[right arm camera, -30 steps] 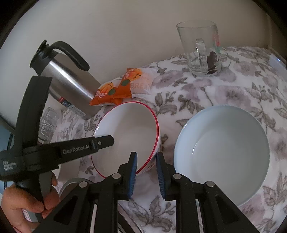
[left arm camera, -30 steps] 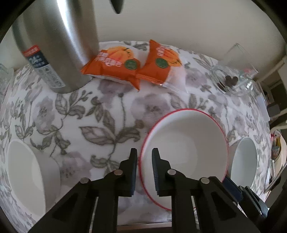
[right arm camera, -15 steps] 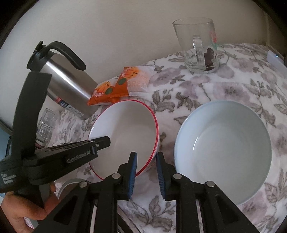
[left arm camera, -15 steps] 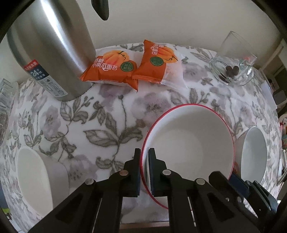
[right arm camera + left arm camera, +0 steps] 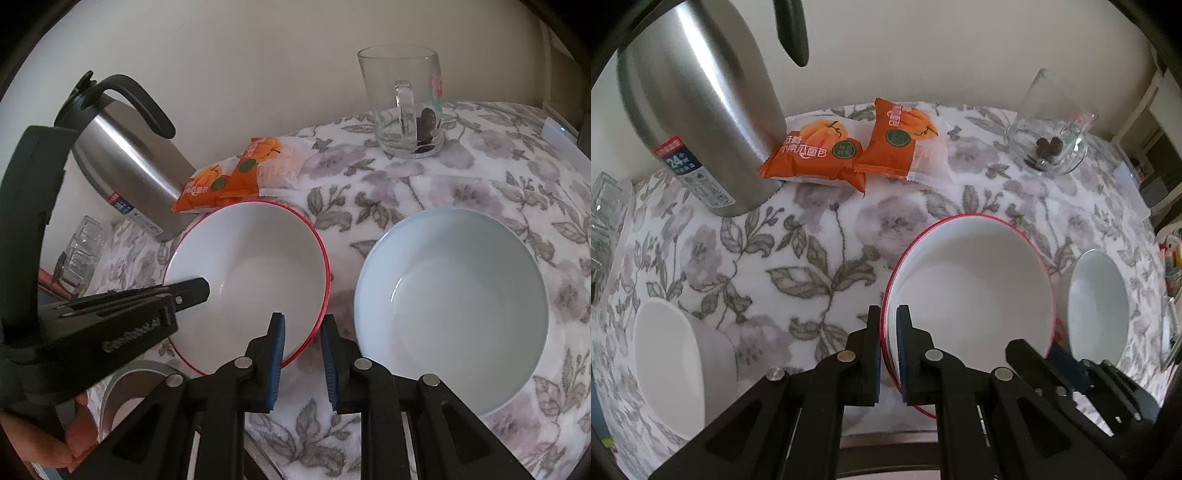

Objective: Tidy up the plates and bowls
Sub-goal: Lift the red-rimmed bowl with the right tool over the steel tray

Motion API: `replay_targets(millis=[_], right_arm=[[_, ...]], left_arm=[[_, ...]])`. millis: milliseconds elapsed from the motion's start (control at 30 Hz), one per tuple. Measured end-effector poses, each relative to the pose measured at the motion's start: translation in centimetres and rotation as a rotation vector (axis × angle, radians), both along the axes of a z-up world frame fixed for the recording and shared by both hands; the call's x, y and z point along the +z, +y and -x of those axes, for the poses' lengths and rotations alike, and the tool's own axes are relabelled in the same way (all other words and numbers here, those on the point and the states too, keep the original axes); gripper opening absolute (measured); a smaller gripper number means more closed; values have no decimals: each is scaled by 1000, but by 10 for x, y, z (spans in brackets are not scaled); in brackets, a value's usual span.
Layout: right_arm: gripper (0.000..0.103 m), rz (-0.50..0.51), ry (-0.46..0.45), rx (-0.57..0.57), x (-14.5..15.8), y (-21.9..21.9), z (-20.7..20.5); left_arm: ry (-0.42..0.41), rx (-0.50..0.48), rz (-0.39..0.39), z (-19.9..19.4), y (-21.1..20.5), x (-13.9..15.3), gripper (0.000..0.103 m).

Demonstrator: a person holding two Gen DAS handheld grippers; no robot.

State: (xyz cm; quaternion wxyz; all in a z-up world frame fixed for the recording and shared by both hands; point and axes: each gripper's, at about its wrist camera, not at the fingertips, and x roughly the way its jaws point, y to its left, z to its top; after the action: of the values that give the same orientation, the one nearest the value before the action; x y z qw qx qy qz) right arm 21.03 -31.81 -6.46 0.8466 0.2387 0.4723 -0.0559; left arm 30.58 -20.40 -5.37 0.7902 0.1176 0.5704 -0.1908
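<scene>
A white bowl with a red rim [image 5: 975, 288] sits mid-table on the flowered cloth. My left gripper [image 5: 888, 310] is shut on its near left rim, one finger inside and one outside. In the right wrist view the same bowl [image 5: 251, 266] has the left gripper [image 5: 184, 291] at its left edge. My right gripper [image 5: 303, 319] straddles the bowl's right rim with its jaws narrowly apart, and cloth shows in the gap. A pale blue bowl [image 5: 450, 302] stands just right of it. A plain white bowl [image 5: 665, 369] sits at the near left.
A steel thermos [image 5: 694, 103] stands at the back left, with two orange snack packets [image 5: 820, 151] beside it. A glass mug [image 5: 406, 103] holding dark pieces is at the back right. A small clear glass [image 5: 77, 254] is at the far left. The wall runs close behind.
The left jaws closed from a narrow gap onto the red-rimmed bowl's rim, and the left hand then rose a little. The right gripper has stayed where it was.
</scene>
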Motion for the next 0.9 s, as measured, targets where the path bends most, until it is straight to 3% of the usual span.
replay_targets(millis=[467, 900], right_arm=[[21, 43, -78, 15, 45, 8, 21], [21, 163, -151, 72, 117, 49, 57]], left_arm=[[-64, 17, 81, 23, 12, 39, 8], [-78, 168, 304, 70, 77, 91, 8]])
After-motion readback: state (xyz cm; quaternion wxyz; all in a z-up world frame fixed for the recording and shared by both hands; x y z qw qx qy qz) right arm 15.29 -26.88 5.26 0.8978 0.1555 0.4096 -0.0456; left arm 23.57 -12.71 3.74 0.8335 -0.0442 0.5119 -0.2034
